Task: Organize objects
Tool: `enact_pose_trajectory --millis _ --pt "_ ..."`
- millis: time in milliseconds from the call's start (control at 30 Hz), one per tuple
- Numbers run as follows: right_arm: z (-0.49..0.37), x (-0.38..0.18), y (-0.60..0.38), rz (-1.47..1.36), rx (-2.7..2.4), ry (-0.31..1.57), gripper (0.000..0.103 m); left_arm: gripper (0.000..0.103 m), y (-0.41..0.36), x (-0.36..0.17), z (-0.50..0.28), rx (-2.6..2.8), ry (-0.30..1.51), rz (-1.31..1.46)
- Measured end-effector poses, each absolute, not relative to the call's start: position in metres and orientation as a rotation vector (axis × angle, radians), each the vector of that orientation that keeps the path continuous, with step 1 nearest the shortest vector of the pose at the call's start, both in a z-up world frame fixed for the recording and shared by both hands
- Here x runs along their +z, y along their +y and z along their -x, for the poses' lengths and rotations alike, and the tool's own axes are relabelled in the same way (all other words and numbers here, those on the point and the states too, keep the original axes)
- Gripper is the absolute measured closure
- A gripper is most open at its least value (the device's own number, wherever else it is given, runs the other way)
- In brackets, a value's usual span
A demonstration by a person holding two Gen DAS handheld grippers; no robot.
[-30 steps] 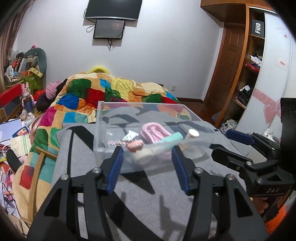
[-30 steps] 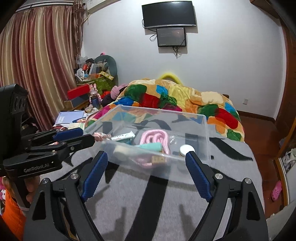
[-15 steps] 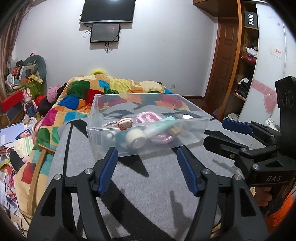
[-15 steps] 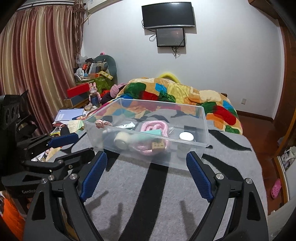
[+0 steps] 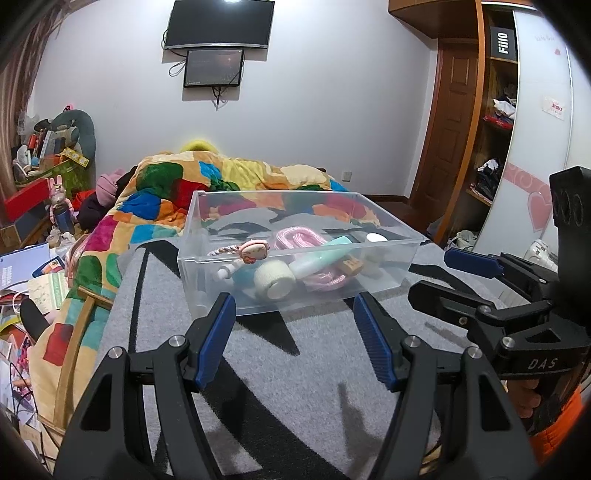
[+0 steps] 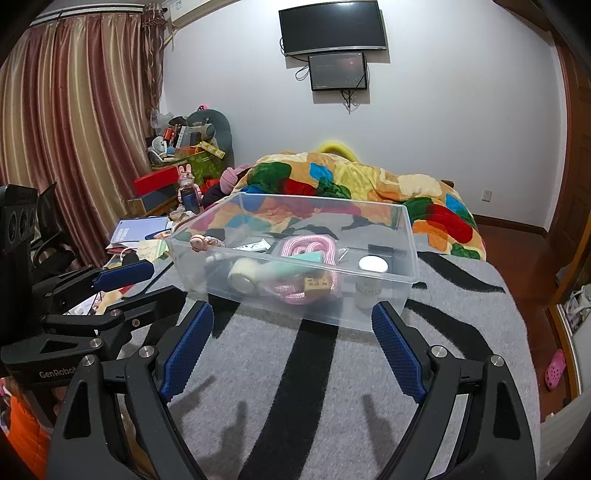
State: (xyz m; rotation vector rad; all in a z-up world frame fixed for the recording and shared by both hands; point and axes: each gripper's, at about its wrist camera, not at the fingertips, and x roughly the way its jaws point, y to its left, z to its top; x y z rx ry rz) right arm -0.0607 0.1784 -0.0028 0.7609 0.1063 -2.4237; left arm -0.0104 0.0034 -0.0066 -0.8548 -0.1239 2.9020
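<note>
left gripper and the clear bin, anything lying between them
Nothing: in the left wrist view only bare grey-and-black striped blanket separates the open left gripper from the clear bin.

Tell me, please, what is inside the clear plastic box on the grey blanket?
Inside the clear box: a pink cord, mint tube, white tape roll, white-capped jar, wooden block and pink charm. Anything beneath that pile is covered.

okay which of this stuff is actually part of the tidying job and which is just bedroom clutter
Part of the job: clear plastic bin; in it, pink cord, bandage roll, mint tube, white-capped jar.

Just lying about: patchwork quilt, wall TV, bunny toy, papers.
</note>
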Motion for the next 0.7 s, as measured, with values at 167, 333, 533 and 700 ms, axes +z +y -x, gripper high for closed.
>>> enact_pose_trajectory --millis 167,333,533,700 --pt "0.0600 -0.0029 0.1778 -0.764 -2.421 0.105 0.017 0.037 0.0038 -0.0057 0.0102 2.904 -0.128 0.855" --pt "0.0594 -0.0034 0.1779 -0.765 -2.420 0.102 0.017 0.037 0.0037 -0.0055 0.0102 2.904 -0.127 0.856" --pt "0.0590 -0.0040 0.1779 -0.766 -2.418 0.101 0.017 0.035 0.0037 -0.0056 0.0102 2.905 -0.130 0.855" --pt "0.0590 -0.0044 0.1780 -0.767 -2.417 0.101 0.017 0.034 0.0035 -0.0057 0.0102 2.903 -0.129 0.855"
